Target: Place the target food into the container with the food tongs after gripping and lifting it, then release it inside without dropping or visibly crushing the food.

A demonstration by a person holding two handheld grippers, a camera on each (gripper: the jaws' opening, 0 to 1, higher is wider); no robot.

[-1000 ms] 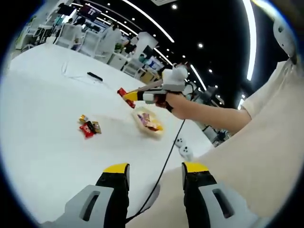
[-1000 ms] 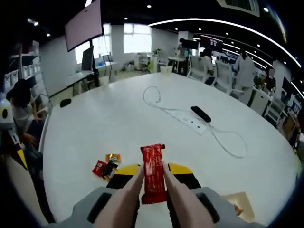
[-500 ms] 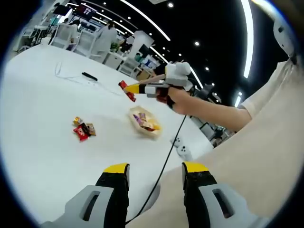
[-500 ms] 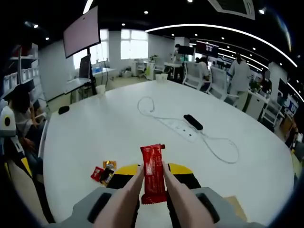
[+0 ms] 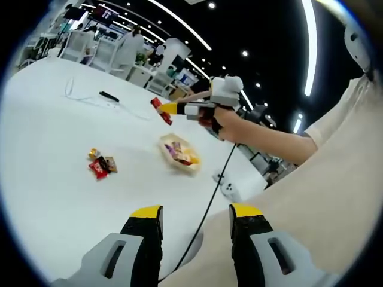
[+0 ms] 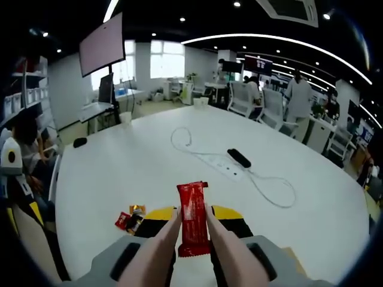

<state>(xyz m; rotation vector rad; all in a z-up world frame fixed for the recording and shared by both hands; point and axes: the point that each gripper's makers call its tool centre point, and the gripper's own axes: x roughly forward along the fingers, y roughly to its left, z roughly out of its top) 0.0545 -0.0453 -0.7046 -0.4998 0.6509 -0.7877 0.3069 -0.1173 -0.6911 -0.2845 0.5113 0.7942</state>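
Observation:
A red snack packet (image 6: 192,218) stands upright in the beige food tongs (image 6: 222,251). My right gripper (image 6: 192,214) is shut on the tongs. In the left gripper view the right gripper (image 5: 206,107) is held in a hand, with the red packet (image 5: 160,110) in the air above and beyond the container (image 5: 179,156). That shallow yellowish container holds several wrapped snacks. A small pile of loose snacks (image 5: 99,164) lies on the white table (image 5: 54,131) to its left, and the same pile of loose snacks (image 6: 130,219) lies just left of the tongs. My left gripper (image 5: 196,212) is open and holds nothing.
A white power strip (image 6: 232,170) with a long cable (image 6: 272,186) and a black remote (image 6: 238,158) lie farther out on the table. A black cable (image 5: 206,209) hangs from the right gripper. A person's cream sleeve (image 5: 335,179) is at the right. Chairs and people stand beyond the table.
The right gripper has lifted the tongs and red packet a little higher above the table. The grip on the packet is the same, and the left gripper stays open.

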